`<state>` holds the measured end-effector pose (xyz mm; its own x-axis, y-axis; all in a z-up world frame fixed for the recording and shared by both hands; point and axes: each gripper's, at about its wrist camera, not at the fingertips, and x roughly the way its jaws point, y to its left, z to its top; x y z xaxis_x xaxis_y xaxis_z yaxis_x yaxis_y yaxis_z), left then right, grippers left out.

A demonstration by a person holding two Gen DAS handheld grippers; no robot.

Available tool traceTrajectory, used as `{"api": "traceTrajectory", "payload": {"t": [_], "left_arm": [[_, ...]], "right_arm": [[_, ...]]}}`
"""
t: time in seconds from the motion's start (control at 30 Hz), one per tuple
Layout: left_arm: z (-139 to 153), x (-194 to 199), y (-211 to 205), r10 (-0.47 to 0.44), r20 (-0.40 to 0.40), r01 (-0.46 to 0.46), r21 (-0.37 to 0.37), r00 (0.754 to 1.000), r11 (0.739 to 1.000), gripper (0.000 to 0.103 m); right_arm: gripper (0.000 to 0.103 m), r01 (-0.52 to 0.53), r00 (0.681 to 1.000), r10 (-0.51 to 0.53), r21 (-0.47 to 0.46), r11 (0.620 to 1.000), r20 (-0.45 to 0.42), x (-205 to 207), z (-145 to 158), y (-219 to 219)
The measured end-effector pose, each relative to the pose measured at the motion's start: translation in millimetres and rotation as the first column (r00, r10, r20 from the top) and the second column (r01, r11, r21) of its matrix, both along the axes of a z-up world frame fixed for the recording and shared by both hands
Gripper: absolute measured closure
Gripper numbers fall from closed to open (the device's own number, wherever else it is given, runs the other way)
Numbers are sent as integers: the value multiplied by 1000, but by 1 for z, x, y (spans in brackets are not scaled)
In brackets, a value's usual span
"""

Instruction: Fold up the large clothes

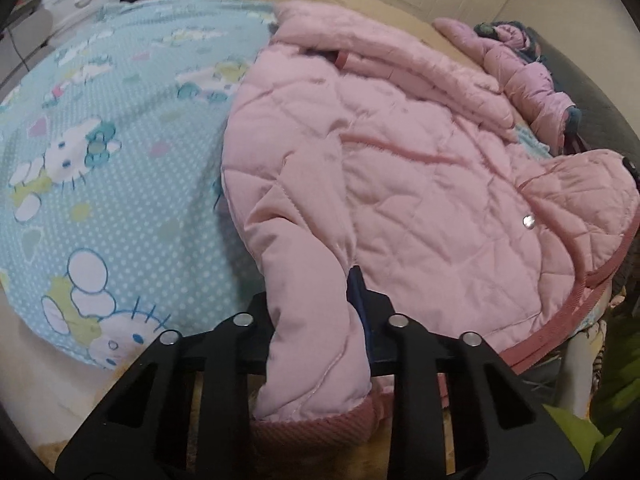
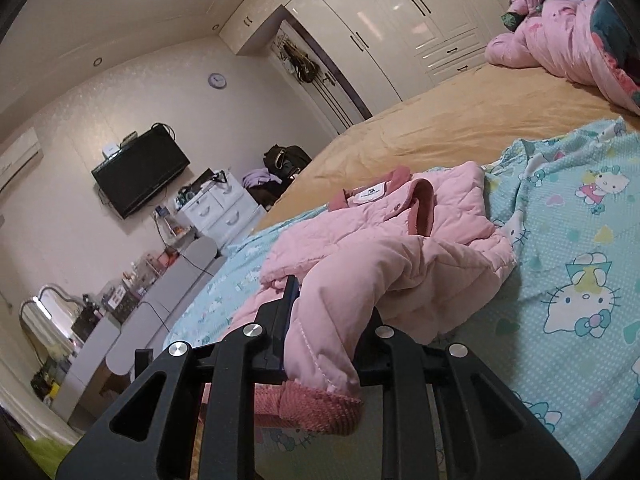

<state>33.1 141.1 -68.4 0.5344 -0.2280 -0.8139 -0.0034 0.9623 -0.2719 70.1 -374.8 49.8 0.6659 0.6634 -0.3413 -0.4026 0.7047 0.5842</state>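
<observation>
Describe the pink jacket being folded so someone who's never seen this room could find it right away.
Start at the bed with the tan cover, then the light blue cartoon-cat sheet spread over it. The pink quilted jacket lies flat on that sheet, each sleeve clamped in a black gripper. Unlike the crumpled pink bedding with dark floral lining at the bed's far end, it has diamond stitching and darker pink ribbed cuffs.

Spread on a sheet (image 1: 120,160) over the bed (image 2: 440,120): a quilted jacket (image 1: 400,180), straight ahead of the left gripper (image 1: 320,308), one sleeve (image 1: 316,340) clamped between its fingers. Second sleeve (image 2: 332,344) pinched in the right gripper (image 2: 328,320), jacket body ahead, sheet to the right. Far ahead-right on the bed, a heap of clothes (image 2: 568,32). Left of the right gripper, drawers (image 2: 220,208) and a television (image 2: 140,172); wardrobes (image 2: 380,28) behind the bed.
</observation>
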Motion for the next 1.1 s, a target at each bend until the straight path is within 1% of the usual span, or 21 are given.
{"api": "traceTrajectory", "payload": {"t": [0.1, 0.17, 0.23, 0.3, 0.33, 0.5, 0.63, 0.83, 0.97, 1.1], "left_arm": [[15, 4, -3, -5, 52, 4, 16, 999, 1000, 88], [29, 8, -1, 4, 94, -5, 11, 996, 1000, 89], [46, 12, 1, 14, 146, -16, 12, 989, 1000, 90], [58, 15, 1, 23, 178, -25, 11, 984, 1000, 90], [66, 18, 2, 29, 200, -30, 4, 979, 1000, 90], [90, 37, 4, 53, 258, -48, -26, 965, 999, 90], [111, 54, 5, 80, 314, -68, -51, 946, 996, 90], [132, 80, 4, 102, 358, -87, -58, 928, 994, 90], [147, 101, 5, 113, 374, -96, -64, 921, 993, 90], [163, 120, 2, 116, 394, -105, -50, 912, 993, 90]], "right_arm": [[84, 6, 1000, -6, 12, 1000, 5, 1, -1, -5], [84, 15, 1000, -15, 18, 1000, 9, 2, 0, -7], [84, 22, 1000, -23, 25, 999, 14, 4, 1, -9], [84, 34, 999, -34, 33, 999, 18, 6, 2, -12], [84, 39, 999, -39, 38, 999, 21, 7, 4, -13], [84, 70, 997, -72, 61, 996, 35, 20, 9, -22], [84, 98, 994, -101, 84, 992, 39, 33, 14, -27], [84, 146, 988, -150, 108, 983, 34, 58, 18, -34], [84, 166, 985, -170, 95, 982, 37, 75, 25, -33], [84, 183, 982, -187, 96, 978, 32, 91, 30, -35]]}}
